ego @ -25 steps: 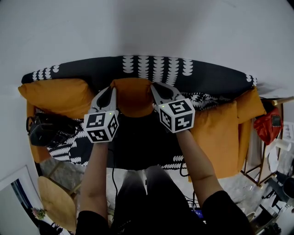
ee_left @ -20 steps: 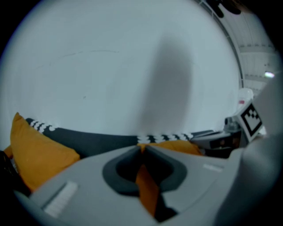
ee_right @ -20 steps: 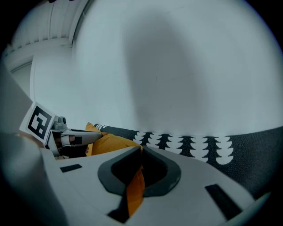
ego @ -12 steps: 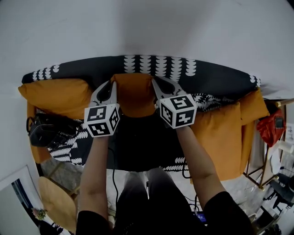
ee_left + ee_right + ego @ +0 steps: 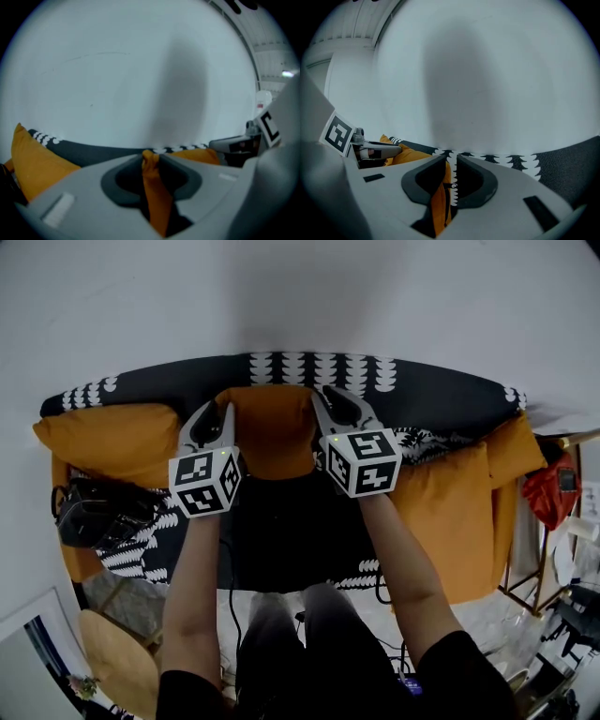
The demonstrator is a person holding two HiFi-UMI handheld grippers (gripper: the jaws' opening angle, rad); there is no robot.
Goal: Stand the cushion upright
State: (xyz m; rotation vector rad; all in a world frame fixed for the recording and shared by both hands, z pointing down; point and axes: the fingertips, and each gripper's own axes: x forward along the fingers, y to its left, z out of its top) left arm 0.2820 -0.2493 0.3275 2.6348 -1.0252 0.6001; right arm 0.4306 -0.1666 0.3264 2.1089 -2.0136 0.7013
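A plain white wall [image 5: 300, 296] rises behind a sofa [image 5: 450, 399] whose black cover is printed with white scallops. Orange cushions fill the seat: a large one [image 5: 436, 512] on the right, another [image 5: 103, 442] on the left above a black bag [image 5: 98, 512]. The cushion [image 5: 274, 432] being handled is in the middle, leaning against the backrest. Against the frame a second ago, its top edge sits higher on the backrest and covers more of the dark band under the scallops, and both claws have gone up with it. The cushion stands on edge on the seat, its face turned to the room. The left claw [image 5: 221, 412] is at its upper left corner and the right claw [image 5: 328, 396] at its upper right corner, each marker cube turned back towards the person. Both sets of jaws have just been opening. In the left gripper view a bunched corner of orange fabric stands between the parted jaws and fills the narrow gap there. In the right gripper view the jaws are only slightly apart. The orange edge lies against one jaw, and the sofa's white scallops show through the slit beside it, so the grip there is slack.
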